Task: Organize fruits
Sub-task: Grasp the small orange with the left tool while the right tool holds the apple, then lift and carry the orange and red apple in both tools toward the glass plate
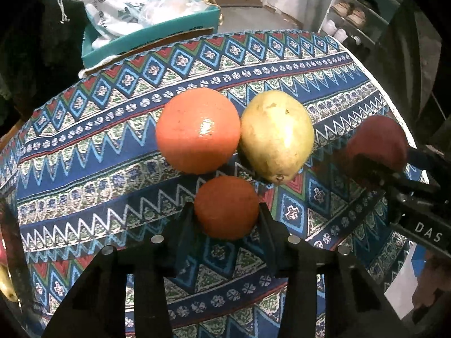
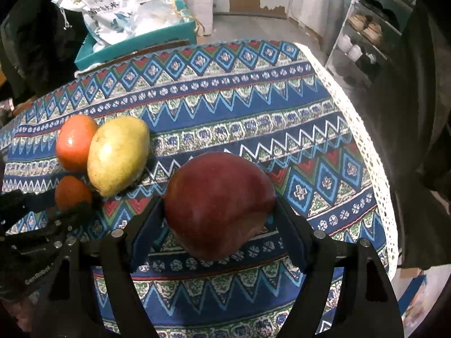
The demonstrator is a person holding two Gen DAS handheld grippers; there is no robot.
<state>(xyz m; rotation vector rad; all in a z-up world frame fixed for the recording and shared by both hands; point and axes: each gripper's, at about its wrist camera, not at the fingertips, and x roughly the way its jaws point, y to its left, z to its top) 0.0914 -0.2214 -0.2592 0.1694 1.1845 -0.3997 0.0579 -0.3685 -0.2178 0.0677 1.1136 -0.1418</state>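
While left gripper clamps small orange, right gripper clamps red apple; 2 fruits beside.

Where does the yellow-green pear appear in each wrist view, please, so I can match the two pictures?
Left wrist view: the pear sits right of centre, beside the large orange, above the small orange in the left gripper.
Right wrist view: the pear lies at the left, up-left of the red apple.
Shared landmark: the teal box behind the table.
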